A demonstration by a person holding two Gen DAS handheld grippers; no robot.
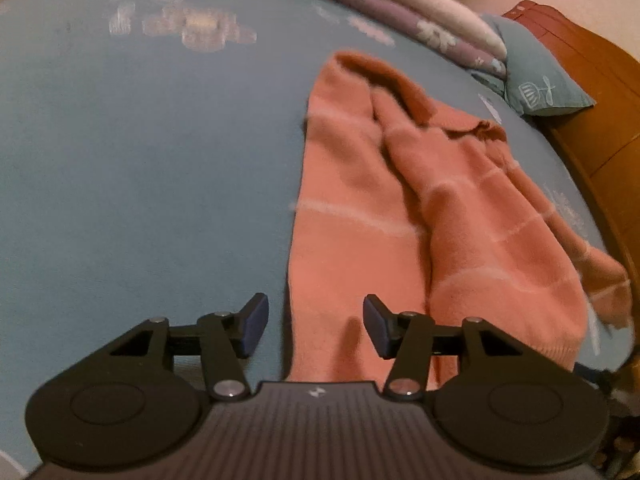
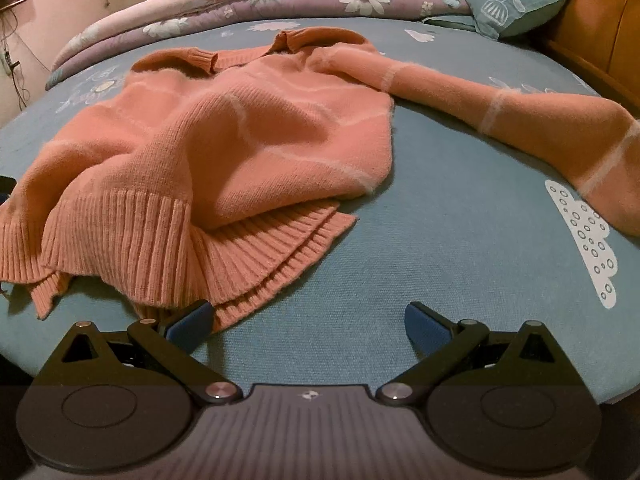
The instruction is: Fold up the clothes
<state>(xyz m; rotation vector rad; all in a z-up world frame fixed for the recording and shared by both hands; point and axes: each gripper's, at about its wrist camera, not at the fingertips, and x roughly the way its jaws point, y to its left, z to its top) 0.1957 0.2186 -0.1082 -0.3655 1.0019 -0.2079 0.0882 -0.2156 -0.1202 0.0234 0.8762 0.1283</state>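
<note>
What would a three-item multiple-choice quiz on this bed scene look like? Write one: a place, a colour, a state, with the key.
1. Where does the sweater lie?
A. on the blue bedsheet
B. on the pillow
C. on the floor

2. What colour is the sweater?
A. green
B. salmon orange with pale stripes
C. black

3. How do the right tongs stand?
A. shut on the sweater's hem
B. shut on nothing
C. open, nothing between the pads

Key: 1 A, the sheet shows all around it. 2 B, both views show orange knit crossed by pale lines. 3 C, bare sheet fills the gap, with the ribbed hem by the left pad only.
</note>
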